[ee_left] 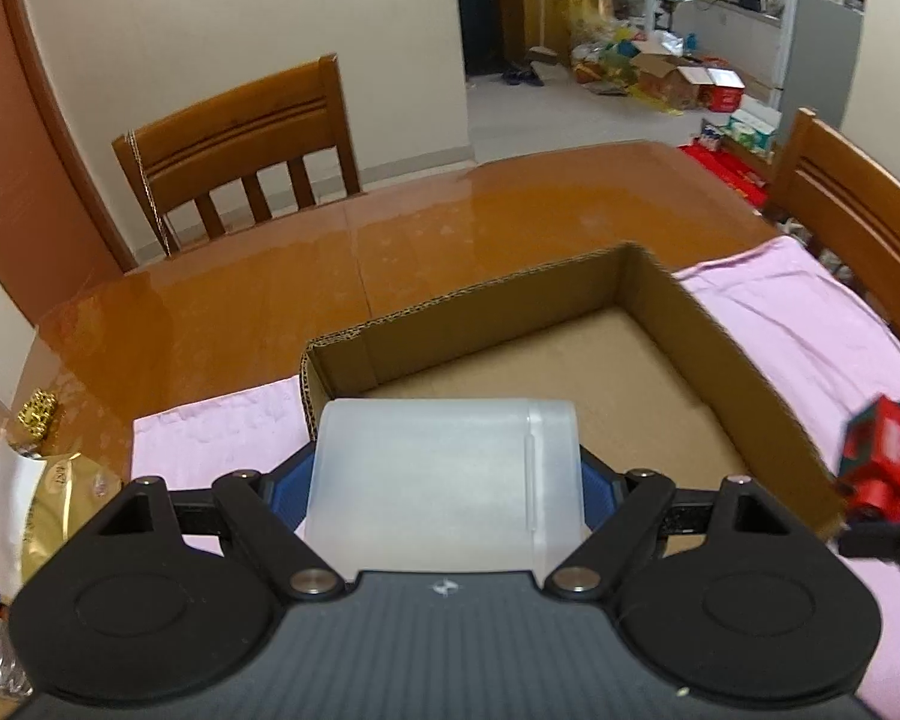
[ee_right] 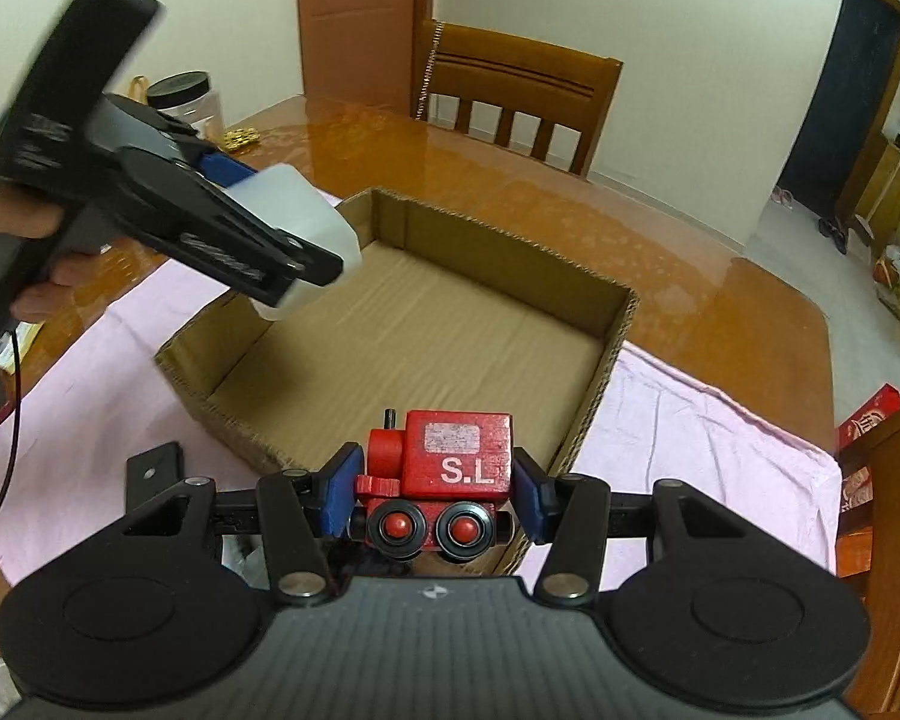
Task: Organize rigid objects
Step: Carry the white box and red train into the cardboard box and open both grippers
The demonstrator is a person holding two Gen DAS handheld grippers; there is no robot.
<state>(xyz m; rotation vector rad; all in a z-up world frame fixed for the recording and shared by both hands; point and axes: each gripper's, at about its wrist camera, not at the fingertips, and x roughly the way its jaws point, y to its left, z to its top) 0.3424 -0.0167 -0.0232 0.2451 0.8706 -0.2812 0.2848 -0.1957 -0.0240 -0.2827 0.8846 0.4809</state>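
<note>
Both jaws are grasping stuff, left gripper (ee_left: 444, 480) the frosted plastic box (ee_left: 444, 468), right gripper (ee_right: 432, 495) the red toy train (ee_right: 444, 474), so they might bump dropping into the cardboard box (ee_right: 618, 324).

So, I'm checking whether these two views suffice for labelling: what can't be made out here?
- Translucent plastic box, both views: contents unreadable through cloudy walls.
- Red toy train, left wrist view: blurred, cut by the edge.
- Cardboard box, right wrist view: near wall hidden behind the train and right gripper.

Two wooden chairs (ee_left: 240, 144) flank the glossy tabletop (ee_left: 390, 240); a black-lidded jar (ee_right: 183, 97) stands near gold-wrapped sweets (ee_left: 37, 414)
</note>
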